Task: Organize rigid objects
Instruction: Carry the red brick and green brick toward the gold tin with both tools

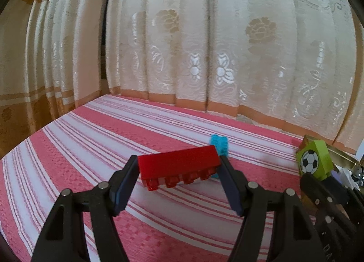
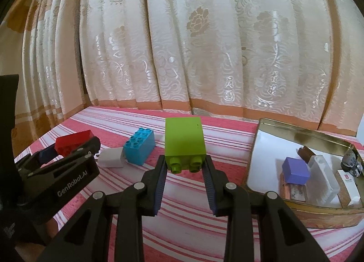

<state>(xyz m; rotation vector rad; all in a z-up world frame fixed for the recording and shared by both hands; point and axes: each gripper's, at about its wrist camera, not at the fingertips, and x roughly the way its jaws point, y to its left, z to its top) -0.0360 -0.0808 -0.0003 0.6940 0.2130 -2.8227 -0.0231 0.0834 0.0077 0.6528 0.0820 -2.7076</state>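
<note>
My left gripper (image 1: 178, 166) is shut on a long red brick (image 1: 179, 165), held across its ends above the striped cloth, studs facing me. In the right wrist view that same red brick (image 2: 74, 141) and left gripper (image 2: 68, 150) show at the left. My right gripper (image 2: 184, 159) is shut on a lime green brick (image 2: 184, 142), studs toward me; its football-printed face (image 1: 309, 162) shows in the left wrist view. A blue brick (image 2: 140, 148) lies on the cloth between the two grippers, also visible as a blue brick (image 1: 219, 144) behind the red one.
A gold tin box (image 2: 261, 139) stands at the right, holding a purple block (image 2: 295, 171), a clear case and small items. A white block (image 2: 111, 158) lies beside the blue brick. Patterned curtains (image 2: 193, 46) hang along the far edge of the pink striped cloth (image 1: 113, 139).
</note>
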